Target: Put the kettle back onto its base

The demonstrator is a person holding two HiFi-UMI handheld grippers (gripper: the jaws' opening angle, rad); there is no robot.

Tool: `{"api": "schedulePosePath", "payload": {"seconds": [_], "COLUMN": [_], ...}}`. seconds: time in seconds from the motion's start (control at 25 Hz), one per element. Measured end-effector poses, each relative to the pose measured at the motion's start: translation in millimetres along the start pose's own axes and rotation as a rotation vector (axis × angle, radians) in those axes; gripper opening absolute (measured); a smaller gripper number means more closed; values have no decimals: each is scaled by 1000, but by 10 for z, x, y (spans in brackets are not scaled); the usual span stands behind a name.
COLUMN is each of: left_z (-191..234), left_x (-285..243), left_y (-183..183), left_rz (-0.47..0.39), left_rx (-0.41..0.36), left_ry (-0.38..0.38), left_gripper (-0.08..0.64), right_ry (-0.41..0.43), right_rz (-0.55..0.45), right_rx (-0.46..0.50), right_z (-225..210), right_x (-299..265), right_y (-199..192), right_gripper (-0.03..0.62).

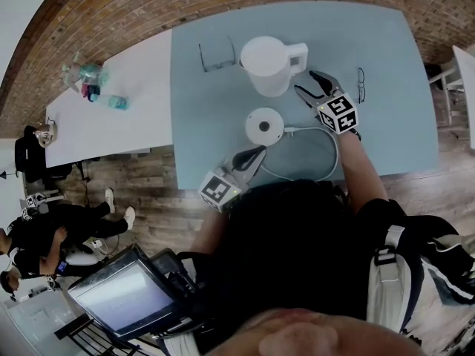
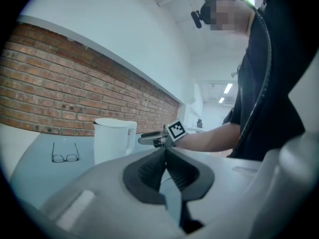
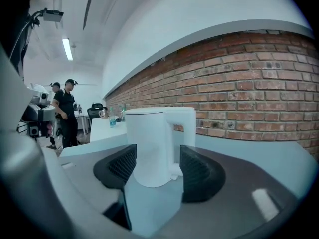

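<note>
Jaws of the right gripper (image 1: 308,82) stand wide apart and empty, aimed at the handle (image 1: 298,54) of the white kettle (image 1: 267,65), which stands on the blue table (image 1: 386,87) just beyond its round base (image 1: 264,126). The left gripper (image 1: 256,153) waits at the near edge, jaws closed on nothing. This looks like the reach-to-grasp step: next, straddle the handle, close, lift, and lower onto the base.

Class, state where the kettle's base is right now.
In the head view, the base lies on the blue table, just nearer the person than the kettle, apart from it.
</note>
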State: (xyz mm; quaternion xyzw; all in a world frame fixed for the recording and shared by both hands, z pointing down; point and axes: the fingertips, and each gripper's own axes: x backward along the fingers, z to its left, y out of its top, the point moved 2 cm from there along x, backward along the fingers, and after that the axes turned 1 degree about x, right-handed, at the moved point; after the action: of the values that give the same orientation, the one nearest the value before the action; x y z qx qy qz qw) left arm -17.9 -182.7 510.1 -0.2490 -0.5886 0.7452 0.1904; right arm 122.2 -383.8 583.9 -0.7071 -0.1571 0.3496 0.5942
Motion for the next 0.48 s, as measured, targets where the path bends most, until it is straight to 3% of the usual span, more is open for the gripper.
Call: {"api": "schedulePosePath", "payload": {"seconds": [0.48], "left_z": [20], "left_x": [42], "left_y": [-63], "left_rz": [4], "left_rx": [3], "left_ry": [0], "left_gripper": [2], "right_ry": [-146], "right_rz": [52], "right_rx": [-85], "right_z": [-462], "right_x": [-351], "right_y": [-124], "right_gripper": [293]}}
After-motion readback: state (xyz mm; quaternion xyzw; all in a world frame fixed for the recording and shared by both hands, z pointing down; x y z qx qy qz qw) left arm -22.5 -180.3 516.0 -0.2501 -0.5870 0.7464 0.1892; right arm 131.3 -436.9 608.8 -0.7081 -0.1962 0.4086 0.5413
